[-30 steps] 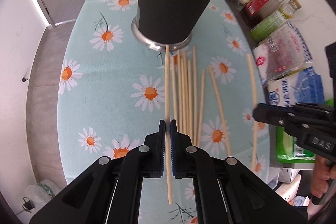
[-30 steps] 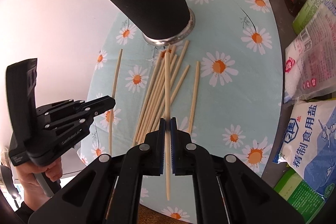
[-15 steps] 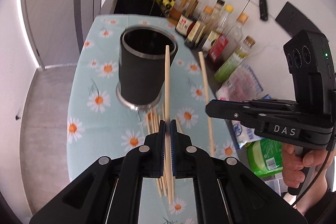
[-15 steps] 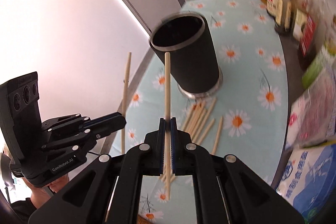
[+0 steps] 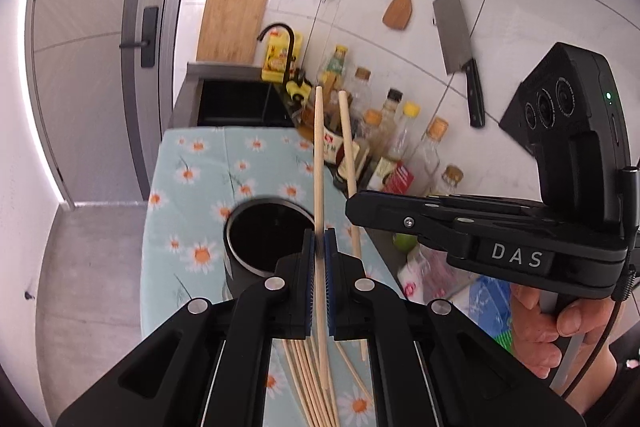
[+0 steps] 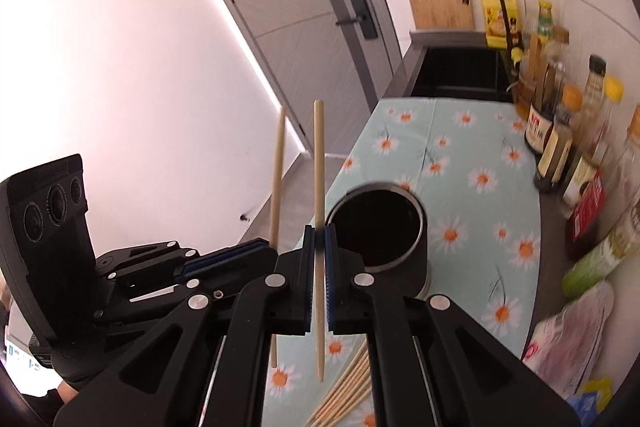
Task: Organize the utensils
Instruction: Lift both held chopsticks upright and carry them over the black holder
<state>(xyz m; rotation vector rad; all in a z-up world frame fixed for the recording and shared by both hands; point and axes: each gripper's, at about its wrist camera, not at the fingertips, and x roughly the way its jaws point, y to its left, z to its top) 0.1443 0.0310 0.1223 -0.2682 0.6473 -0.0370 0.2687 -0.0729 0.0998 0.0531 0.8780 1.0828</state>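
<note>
My left gripper is shut on a wooden chopstick held upright, high above the table. My right gripper is shut on another chopstick, also upright. Each gripper shows in the other's view: the right one with its chopstick, the left one with its chopstick. The black cylindrical holder stands open-topped on the daisy tablecloth, just below and ahead of both grippers. Several more chopsticks lie on the cloth behind the holder.
Sauce and oil bottles line the right edge of the counter. Salt bags and packets lie at the near right. A black sink is at the far end. A cleaver and spatula hang on the wall.
Both grippers have lifted their chopsticks off the table and tilted them upright. They now sit high above the holder, looking down into its opening.
</note>
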